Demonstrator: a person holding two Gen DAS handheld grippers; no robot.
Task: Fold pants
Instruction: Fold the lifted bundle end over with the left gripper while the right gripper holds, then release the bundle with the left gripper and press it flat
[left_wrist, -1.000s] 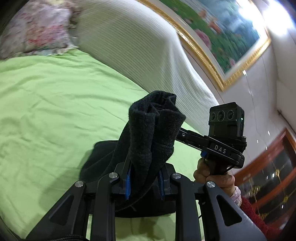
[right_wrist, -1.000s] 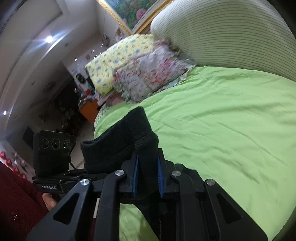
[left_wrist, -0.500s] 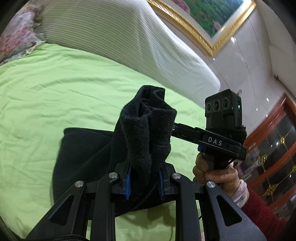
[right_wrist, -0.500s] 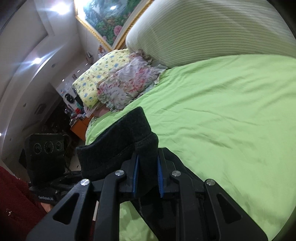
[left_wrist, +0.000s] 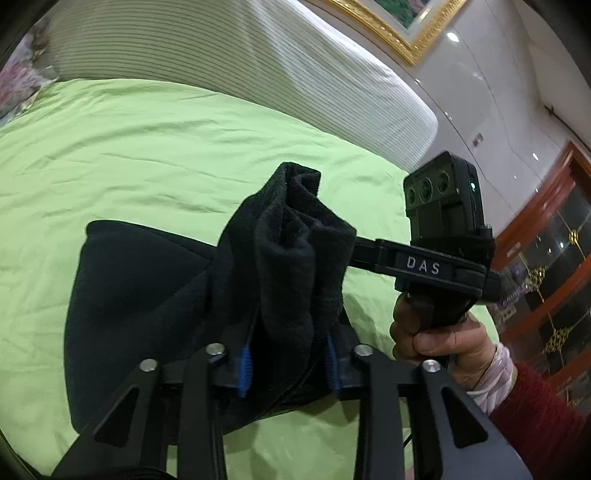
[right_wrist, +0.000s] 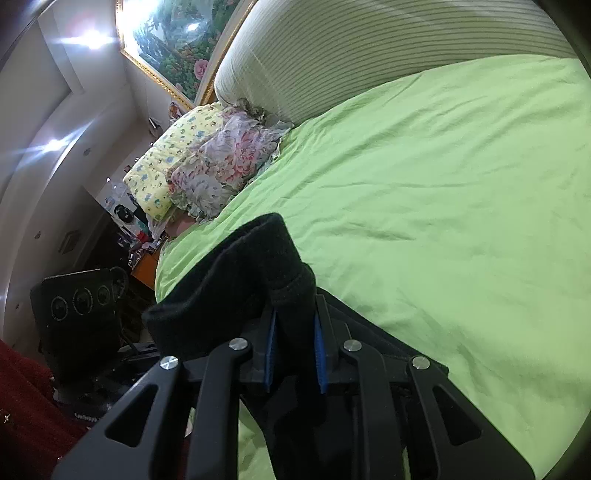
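Black fleece pants (left_wrist: 147, 295) lie partly on the green bed sheet (left_wrist: 147, 155), with one end lifted. My left gripper (left_wrist: 288, 362) has a thick bunch of that end between its blue pads; its jaws are opening, and the fabric still fills the gap and stands upright. My right gripper (right_wrist: 293, 350) is shut on another fold of the pants (right_wrist: 229, 288). In the left wrist view a hand (left_wrist: 436, 339) holds the right gripper's handle just right of the bunch, its fingertips hidden behind the cloth. The two grippers are close together, side by side.
A pale ribbed headboard (left_wrist: 258, 74) runs along the far side of the bed. Floral pillows (right_wrist: 207, 166) lie at the bed's far left corner below a gilt-framed painting (right_wrist: 173, 48). A wooden glass-front cabinet (left_wrist: 546, 258) stands at the right. A red sleeve (left_wrist: 539, 417) is near me.
Both grippers have sunk toward the bed with the pants, and more black fabric lies spread on the sheet. The left gripper's pads stand wider apart than before.
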